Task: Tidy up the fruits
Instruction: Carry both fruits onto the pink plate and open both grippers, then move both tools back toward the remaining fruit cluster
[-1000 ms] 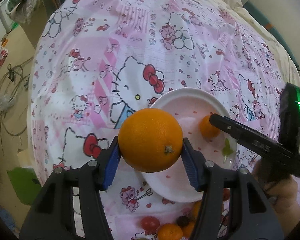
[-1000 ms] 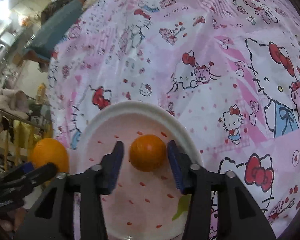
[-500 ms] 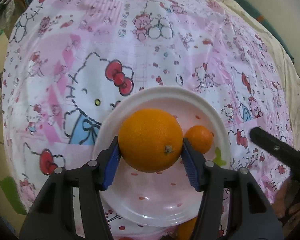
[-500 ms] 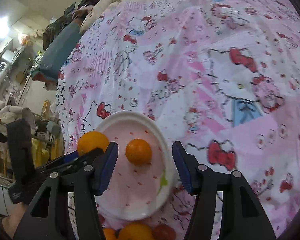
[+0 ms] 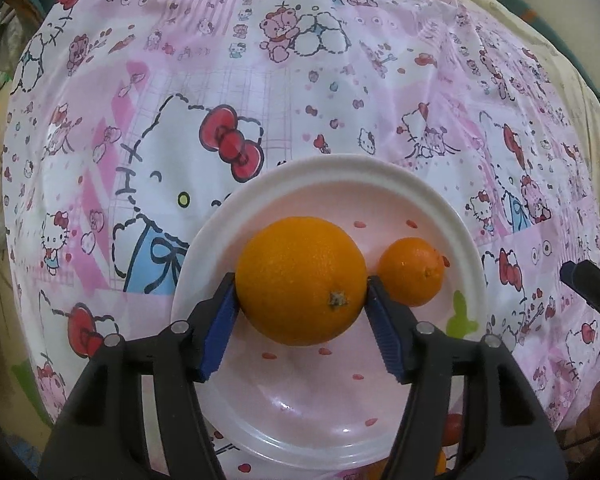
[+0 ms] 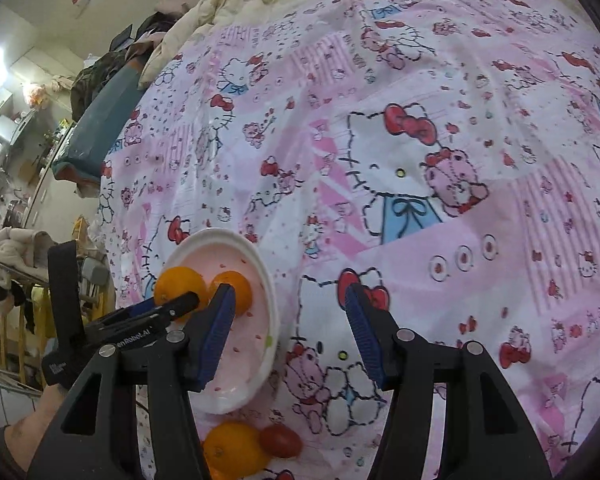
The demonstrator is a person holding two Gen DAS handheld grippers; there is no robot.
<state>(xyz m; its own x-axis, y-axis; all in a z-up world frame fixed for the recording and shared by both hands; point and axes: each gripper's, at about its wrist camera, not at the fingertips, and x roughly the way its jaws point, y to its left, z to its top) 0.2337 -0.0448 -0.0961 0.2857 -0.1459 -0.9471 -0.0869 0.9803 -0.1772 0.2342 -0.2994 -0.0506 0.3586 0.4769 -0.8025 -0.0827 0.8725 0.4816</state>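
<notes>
From your left wrist view, your left gripper [image 5: 301, 300] pinches the large orange [image 5: 301, 280] between its blue pads, one on each side of the fruit. The orange hangs over the middle of the white plate [image 5: 324, 168]; whether it touches the plate floor, you cannot tell. Just to its right lies the small orange [image 5: 411, 271], almost touching the right pad, so a wide release would likely nudge it. Open plate floor lies toward you and to the left; the rim is closer on the far side. The plate rests on the patterned bed cover [image 5: 340, 80].

From your right wrist view, your right gripper [image 6: 288, 332] is spread wide and holds nothing, sitting off the plate's right edge over the bed cover. The plate lies down and to the left of it, with both oranges at its far end and the left gripper reaching in from the left. Below the plate, near you, a loose orange [image 6: 234, 446] and a red tomato [image 6: 281, 440] touch each other; your right gripper is the nearer one to them.
</notes>
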